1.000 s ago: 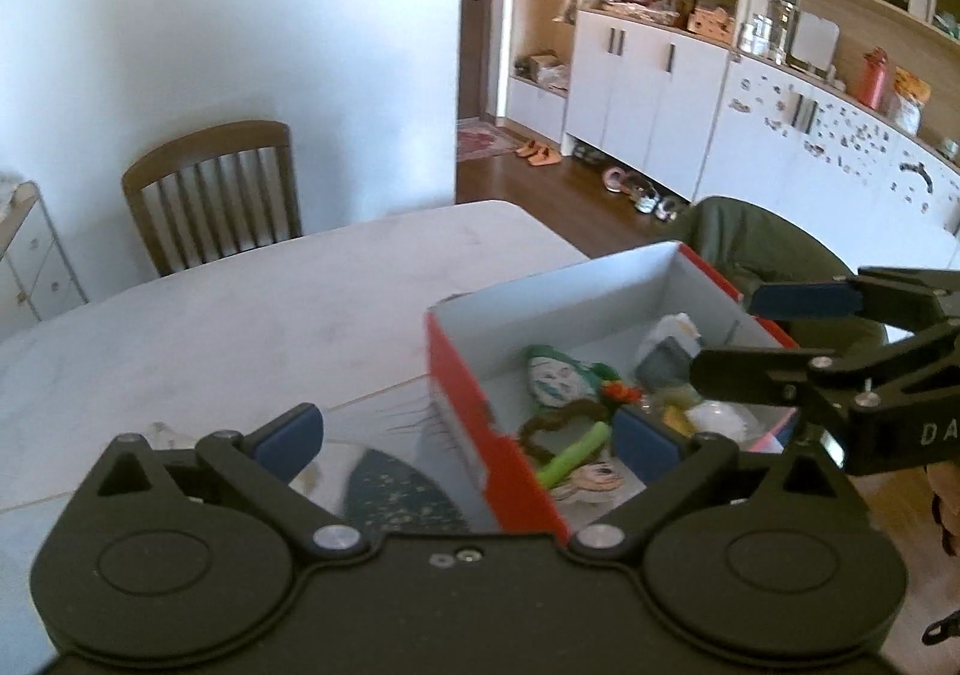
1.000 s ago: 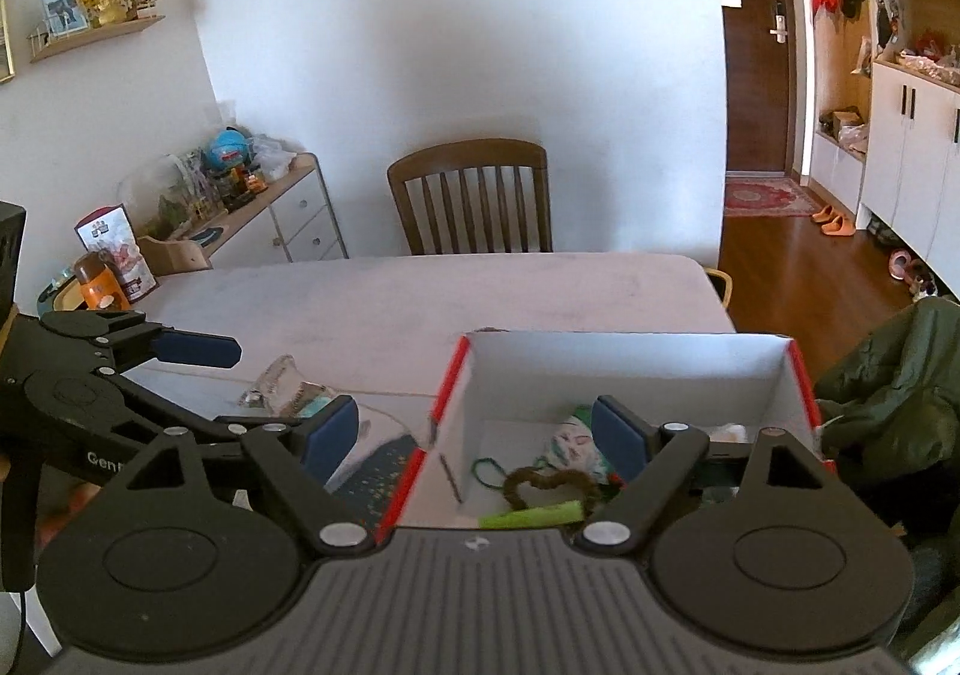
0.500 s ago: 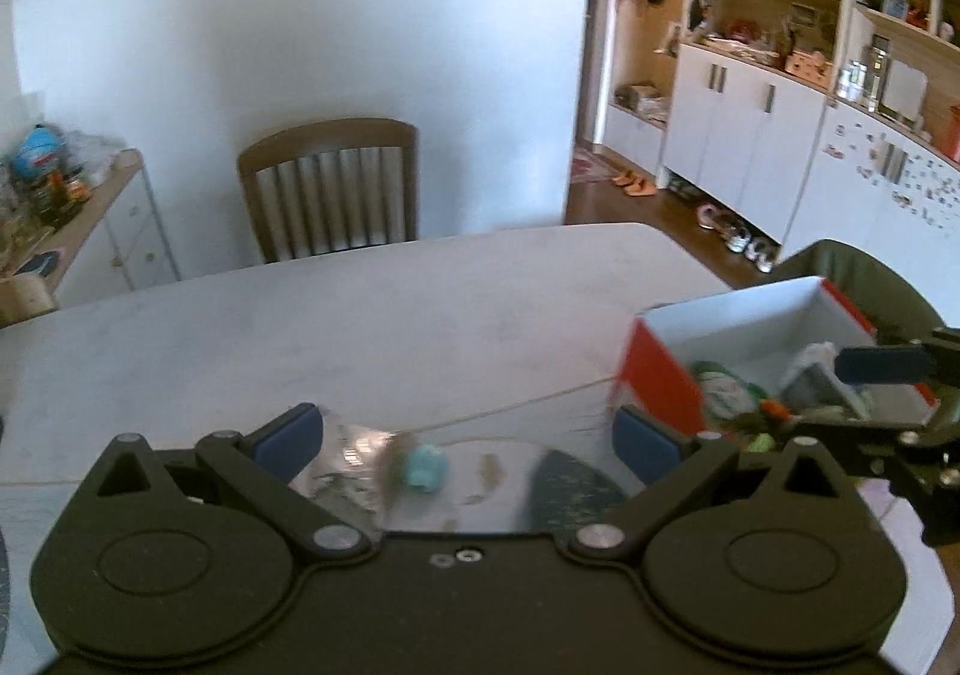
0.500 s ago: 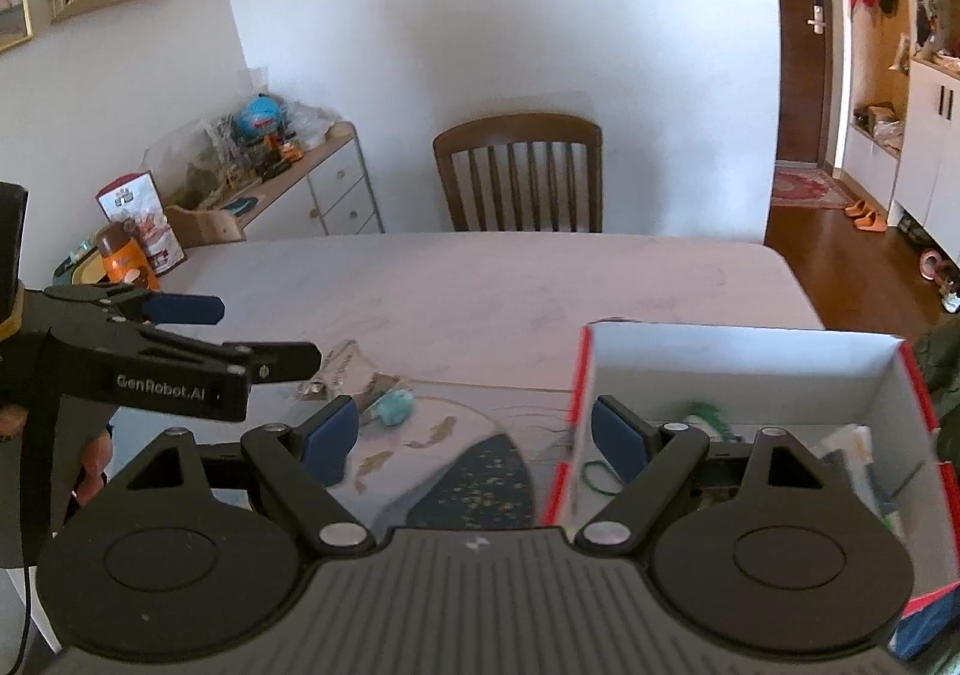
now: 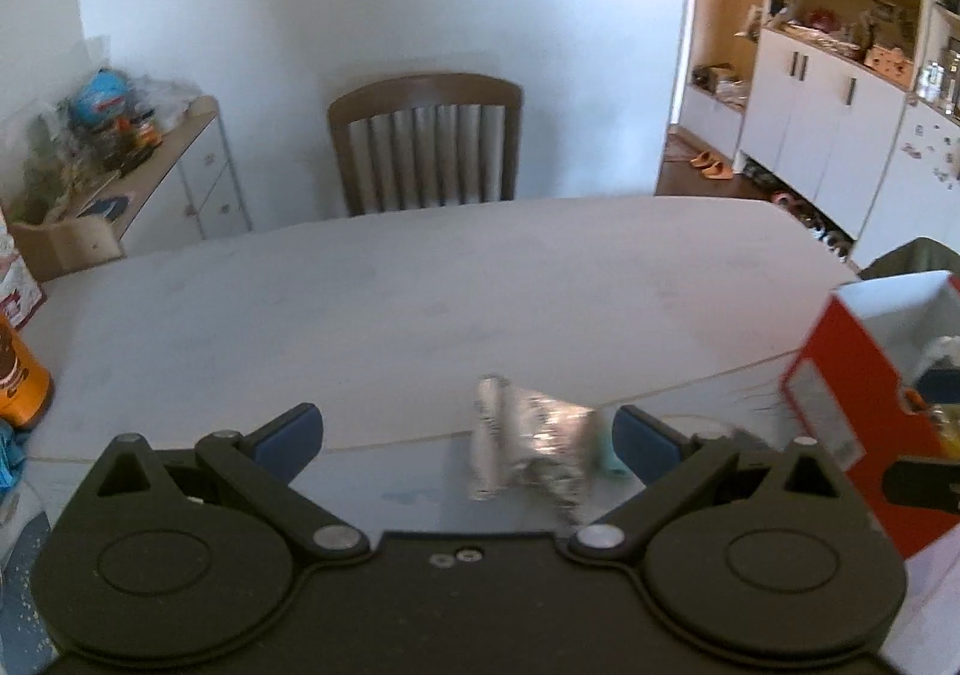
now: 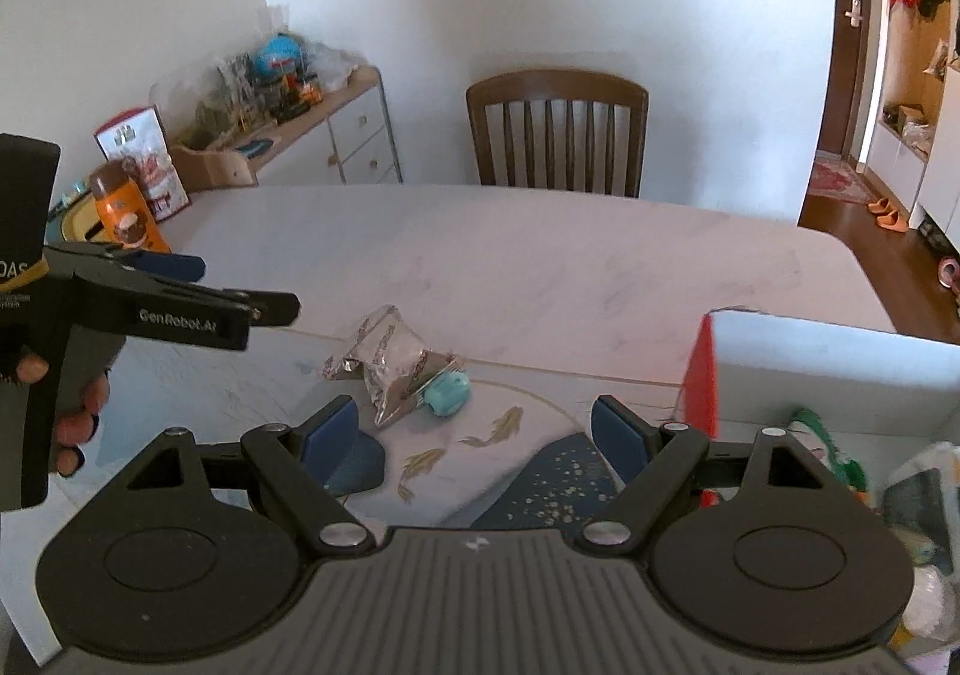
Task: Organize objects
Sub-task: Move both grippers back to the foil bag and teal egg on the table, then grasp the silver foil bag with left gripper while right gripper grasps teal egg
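Both views are swinging left off the red-and-white cardboard box [image 6: 834,357] toward the crinkled silver foil wrapper [image 5: 528,441] lying on the worktop [image 6: 540,267], left gripper [image 5: 468,438] and right gripper [image 6: 474,432] gaping empty; descend squarely, straddling foil.

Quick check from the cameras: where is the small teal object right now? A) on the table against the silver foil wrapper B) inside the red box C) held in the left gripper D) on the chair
A: the teal object lies on the table, touching the silver foil wrapper, outside the red box.
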A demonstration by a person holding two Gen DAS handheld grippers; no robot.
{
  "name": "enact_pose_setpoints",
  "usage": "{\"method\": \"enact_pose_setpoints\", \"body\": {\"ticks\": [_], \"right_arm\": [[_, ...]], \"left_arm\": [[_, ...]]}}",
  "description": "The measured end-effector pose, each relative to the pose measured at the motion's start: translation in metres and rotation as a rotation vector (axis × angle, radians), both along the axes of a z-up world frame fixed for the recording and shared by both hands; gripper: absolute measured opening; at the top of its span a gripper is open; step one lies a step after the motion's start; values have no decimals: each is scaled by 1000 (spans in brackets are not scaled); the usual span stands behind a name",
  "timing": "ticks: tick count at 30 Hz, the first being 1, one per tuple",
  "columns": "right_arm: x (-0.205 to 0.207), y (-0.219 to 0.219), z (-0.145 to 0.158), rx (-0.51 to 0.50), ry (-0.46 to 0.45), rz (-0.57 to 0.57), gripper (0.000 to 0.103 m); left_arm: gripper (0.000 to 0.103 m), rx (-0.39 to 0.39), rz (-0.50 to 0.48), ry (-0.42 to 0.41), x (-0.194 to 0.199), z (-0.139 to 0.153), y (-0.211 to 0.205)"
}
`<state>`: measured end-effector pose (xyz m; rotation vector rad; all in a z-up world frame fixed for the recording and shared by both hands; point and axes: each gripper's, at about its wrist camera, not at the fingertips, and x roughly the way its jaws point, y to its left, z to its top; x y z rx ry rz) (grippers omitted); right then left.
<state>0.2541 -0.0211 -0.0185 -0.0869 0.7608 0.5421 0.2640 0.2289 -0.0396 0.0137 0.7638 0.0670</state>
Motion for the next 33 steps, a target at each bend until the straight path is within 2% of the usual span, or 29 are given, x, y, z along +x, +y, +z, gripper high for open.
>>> {"method": "enact_pose_setpoints", "body": {"ticks": [8, 15, 26, 33], "right_arm": [[30, 32, -33, -71, 24, 19, 85], [56, 53, -68, -147, 54, 36, 85], [82, 77, -103, -189, 85, 125, 85], [89, 84, -115, -186, 82, 174, 77]], "left_arm": [[102, -75, 54, 68, 22, -26, 28], [102, -106, 7, 106, 41, -46, 21], [102, -145, -88, 177, 62, -80, 3], [99, -157, -112, 199, 72, -93, 0]]}}
